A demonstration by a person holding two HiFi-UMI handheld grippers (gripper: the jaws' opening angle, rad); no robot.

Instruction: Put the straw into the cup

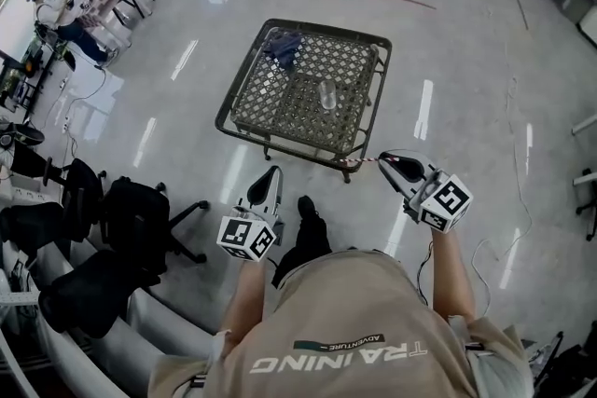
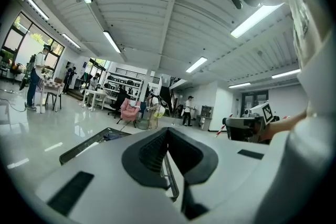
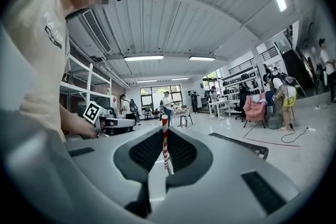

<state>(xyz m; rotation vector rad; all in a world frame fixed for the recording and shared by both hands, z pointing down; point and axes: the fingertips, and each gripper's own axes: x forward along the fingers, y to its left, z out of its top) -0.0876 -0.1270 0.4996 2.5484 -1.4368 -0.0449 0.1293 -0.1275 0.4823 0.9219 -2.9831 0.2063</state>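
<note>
Right gripper (image 1: 386, 160) had its jaws clamped on the red-and-white striped straw (image 1: 359, 161). In the right gripper view the straw (image 3: 165, 143) sat crosswise between the pads, most of its length sticking out one side. Left gripper (image 1: 273, 172) had its jaws together with nothing between them, and the left gripper view confirmed that. Both were held level at about waist height, short of the low mesh table (image 1: 266, 98), which sat at 12 o'clock from the person. The clear cup (image 1: 326, 94) stood upright near the table's middle, slightly toward 1 o'clock, and was empty as far as I could tell. A blue cloth (image 1: 283, 47) lay at the table's 11 o'clock corner, well apart from the cup. From the head view the straw pointed toward 9 o'clock, with its free end by the table's near-right corner and nowhere near the cup. My read is that this was the carry/approach step, with the straw in grip and insertion not yet begun. The next move probably calls for bringing the right gripper in over the cup, rolling the wrist so the long end points down, lining the tip up inside the rim, lowering, then letting go. The cup looks light, so a hit on the rim could tip it, and the idle left gripper could brace it.
</note>
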